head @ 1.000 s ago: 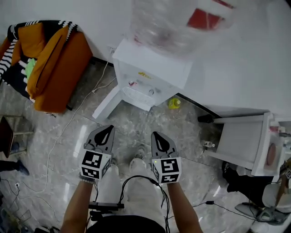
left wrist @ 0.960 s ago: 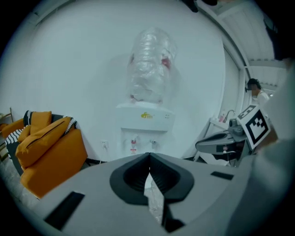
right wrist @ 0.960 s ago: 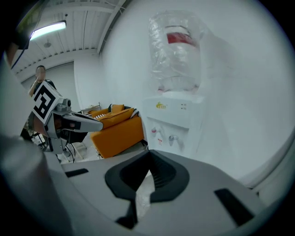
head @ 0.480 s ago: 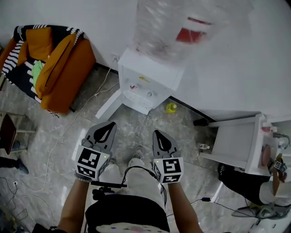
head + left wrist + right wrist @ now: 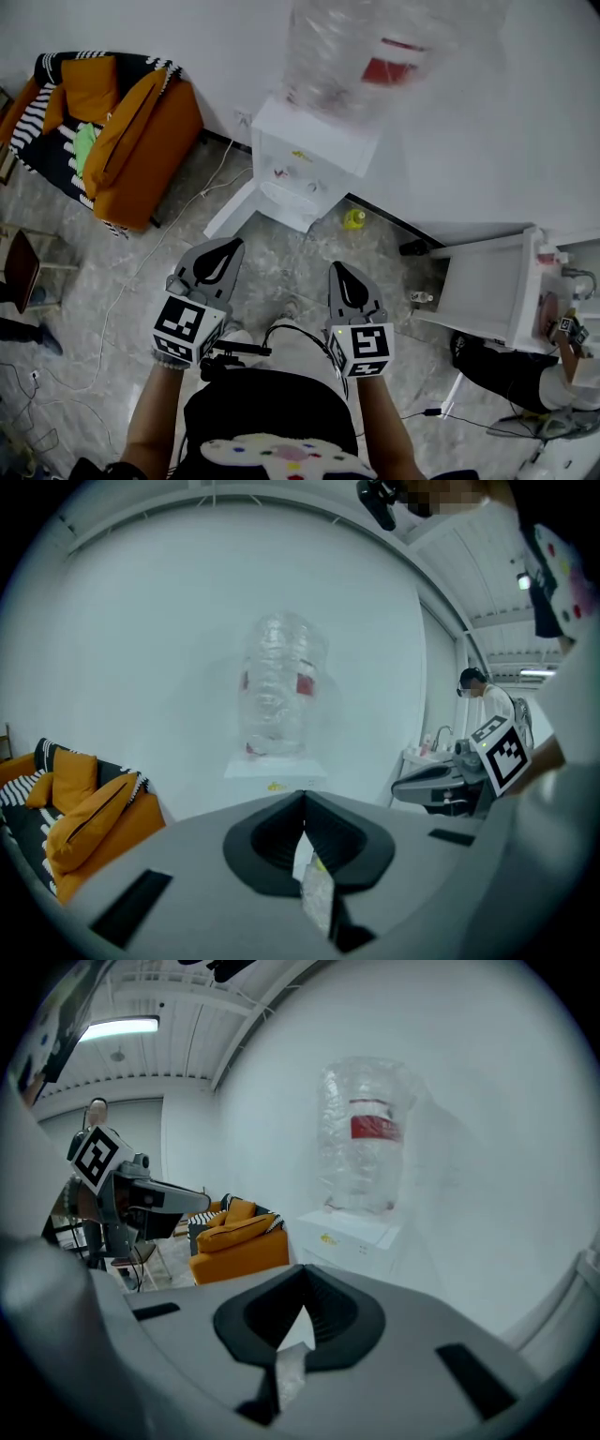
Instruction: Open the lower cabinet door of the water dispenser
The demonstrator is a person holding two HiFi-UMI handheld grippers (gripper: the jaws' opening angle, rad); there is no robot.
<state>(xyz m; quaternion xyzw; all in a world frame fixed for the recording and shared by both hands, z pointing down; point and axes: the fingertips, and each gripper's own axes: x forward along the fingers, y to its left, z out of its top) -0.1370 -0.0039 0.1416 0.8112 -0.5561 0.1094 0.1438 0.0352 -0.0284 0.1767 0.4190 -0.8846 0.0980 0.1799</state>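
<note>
Item 1. Left gripper (image 5: pixel 228 246): lower left of centre in the head view, held over the floor (image 5: pixel 122 281), tip pointing up the frame toward the dispenser. In the left gripper view its jaws meet at the tips, fully closed, with nothing between them; only a sliver of floor shows through the slit below. Marker cube at its rear.

Item 2. Right gripper (image 5: pixel 341 268): lower right of centre in the head view, beside the left one and apart from it. The right gripper view shows its jaws pressed together and empty.

Item 3. Water dispenser (image 5: pixel 319 150): white box, upper centre of the head view, backed against the white wall (image 5: pixel 487 141), well apart from both grippers. A clear water bottle (image 5: pixel 375 52) with a red label stands upside down on top.

Item 4. Lower cabinet door (image 5: pixel 228 213): a white panel angling out from the dispenser's base toward the lower left. It appears to stand swung open, though its hinge cannot be made out. Neither gripper touches it.

Item 5. Orange sofa (image 5: pixel 131 141): upper left, with black-and-white striped cloth along its back.

Item 6. Small yellow object (image 5: pixel 353 218): on the floor just right of the dispenser's base, too small to identify.

Item 7. White shelf unit (image 5: pixel 487 286): right edge, mid-height, beside the wall.
</note>
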